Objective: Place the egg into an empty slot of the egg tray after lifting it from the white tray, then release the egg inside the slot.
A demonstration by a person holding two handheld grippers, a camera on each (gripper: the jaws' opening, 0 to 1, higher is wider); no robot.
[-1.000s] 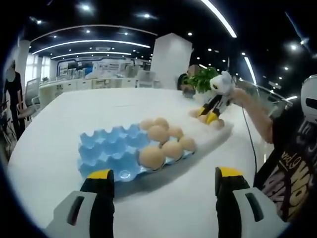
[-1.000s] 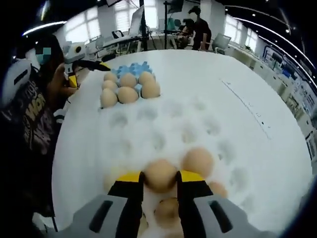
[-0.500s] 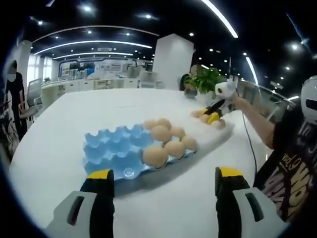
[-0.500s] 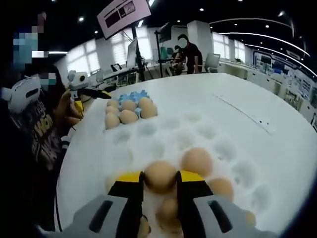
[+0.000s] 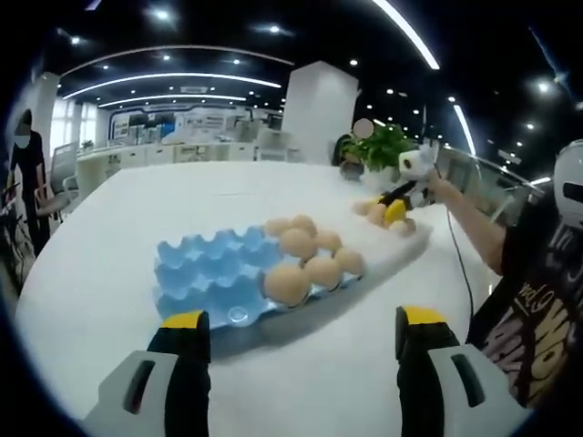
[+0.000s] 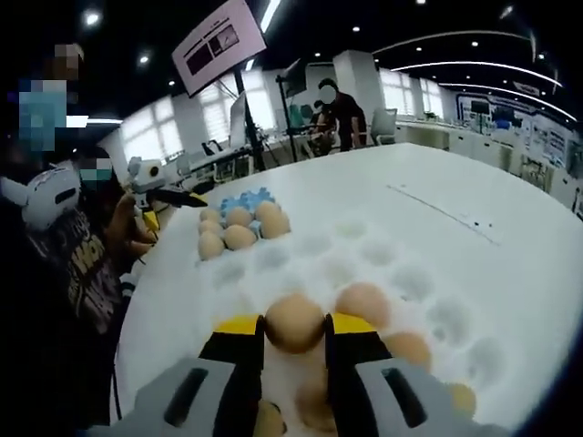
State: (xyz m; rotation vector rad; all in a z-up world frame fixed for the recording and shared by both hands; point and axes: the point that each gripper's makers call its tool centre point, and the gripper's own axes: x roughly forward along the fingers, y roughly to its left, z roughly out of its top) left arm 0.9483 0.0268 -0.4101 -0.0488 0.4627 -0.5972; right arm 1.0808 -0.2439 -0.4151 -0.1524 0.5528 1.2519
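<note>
You are working at a wide white table [image 5: 109,228] in an open office where ceiling light strips [image 5: 405,35] are glowing. Behind it a white pillar [image 5: 314,109] is standing, and daylight is coming through windows [image 6: 150,132].

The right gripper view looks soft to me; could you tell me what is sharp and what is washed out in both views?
Right gripper view: the held egg is clearest, the white tray washes out, its hollows faint. Left gripper view: the blue tray is fairly crisp, edges bend, ceiling lights glare.
</note>
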